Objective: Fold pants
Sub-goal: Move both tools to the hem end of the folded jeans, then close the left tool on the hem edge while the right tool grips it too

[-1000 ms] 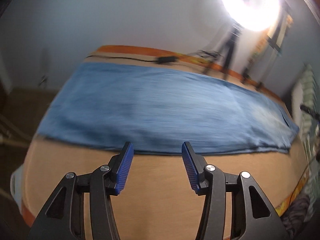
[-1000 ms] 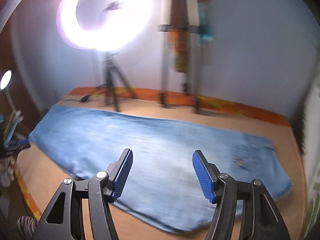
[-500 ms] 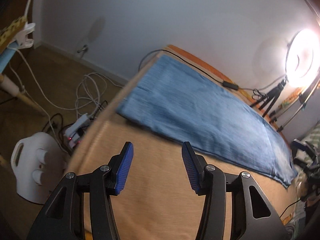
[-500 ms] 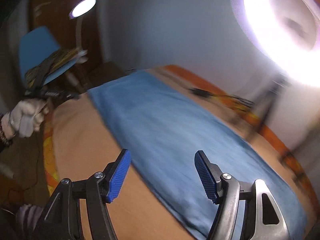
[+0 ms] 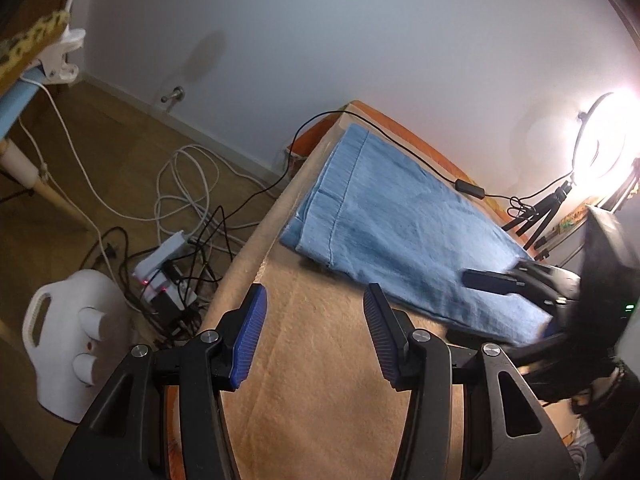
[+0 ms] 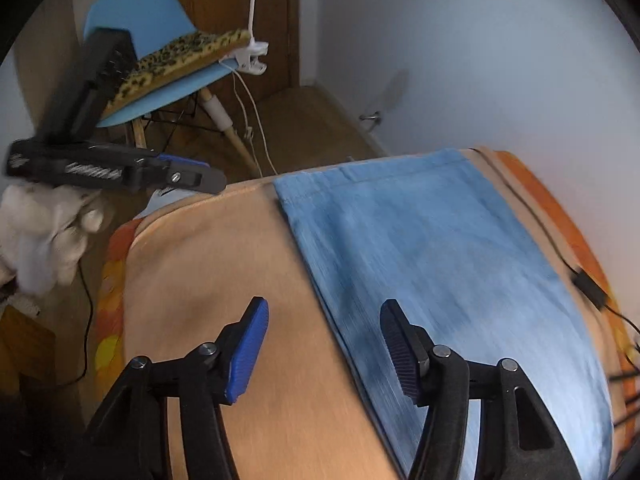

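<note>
Your left gripper (image 5: 312,336) and right gripper (image 6: 324,340) hover with fingers wide, holding nothing, over the worktop (image 5: 320,392); the pants (image 5: 400,216) lie flat (already halved lengthwise). Pinching one layer risks a lopsided fold.

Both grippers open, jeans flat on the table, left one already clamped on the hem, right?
Not quite: the left gripper holds nothing; its open jaws hover over bare table, short of the jeans. Left wrist view shows it. Rest stands.

Black hand-held gripper (image 5: 312,336), blue ribbed pads (image 5: 250,340), silver screws
</note>
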`<state>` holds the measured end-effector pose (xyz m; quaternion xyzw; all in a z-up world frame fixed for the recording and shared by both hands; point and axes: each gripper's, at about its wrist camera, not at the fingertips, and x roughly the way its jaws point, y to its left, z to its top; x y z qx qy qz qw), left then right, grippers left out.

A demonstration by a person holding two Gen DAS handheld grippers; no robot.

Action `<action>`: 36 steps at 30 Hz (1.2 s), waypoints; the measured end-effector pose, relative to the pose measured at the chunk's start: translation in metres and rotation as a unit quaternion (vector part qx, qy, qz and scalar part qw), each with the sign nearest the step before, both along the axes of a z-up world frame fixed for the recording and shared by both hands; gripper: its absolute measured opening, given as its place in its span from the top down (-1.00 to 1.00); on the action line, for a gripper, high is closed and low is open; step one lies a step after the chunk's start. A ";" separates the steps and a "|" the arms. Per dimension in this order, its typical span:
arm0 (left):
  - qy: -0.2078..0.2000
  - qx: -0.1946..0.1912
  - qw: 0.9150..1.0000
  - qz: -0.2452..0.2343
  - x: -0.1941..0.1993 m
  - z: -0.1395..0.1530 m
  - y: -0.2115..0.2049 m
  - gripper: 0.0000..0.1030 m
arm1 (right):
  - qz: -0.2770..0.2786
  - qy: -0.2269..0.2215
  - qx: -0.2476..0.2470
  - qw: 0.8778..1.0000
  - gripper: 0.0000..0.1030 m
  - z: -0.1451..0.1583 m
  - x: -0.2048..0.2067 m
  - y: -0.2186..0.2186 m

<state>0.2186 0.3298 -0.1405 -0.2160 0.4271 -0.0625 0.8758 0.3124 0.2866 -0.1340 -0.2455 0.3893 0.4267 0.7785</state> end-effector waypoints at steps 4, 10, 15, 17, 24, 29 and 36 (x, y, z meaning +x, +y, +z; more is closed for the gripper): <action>-0.002 -0.010 1.000 -0.001 0.009 -0.006 0.001 0.05 | 0.002 0.001 -0.015 1.000 -0.15 -0.023 0.012 0.030; -0.001 -0.038 0.999 0.009 0.022 -0.016 0.004 0.05 | 0.003 -0.010 -0.031 0.999 -0.12 -0.039 0.023 0.043; -0.004 -0.040 0.999 0.009 0.030 -0.017 -0.004 0.05 | -0.025 0.006 -0.011 1.000 0.42 -0.037 0.035 0.034; -0.001 -0.042 0.999 0.016 0.035 -0.019 -0.005 0.05 | -0.032 0.011 0.000 0.999 0.51 -0.036 0.038 0.030; 0.005 -0.061 0.997 0.052 0.048 -0.031 -0.003 0.05 | -0.046 0.023 0.025 0.998 0.53 -0.038 0.042 0.028; -0.011 -0.062 0.995 0.073 0.055 -0.033 -0.007 0.11 | -0.048 0.026 0.036 0.998 0.53 -0.037 0.040 0.018; -0.044 -0.015 0.996 0.071 0.056 -0.023 -0.017 0.79 | -0.045 0.044 0.038 0.997 0.28 -0.032 0.041 0.010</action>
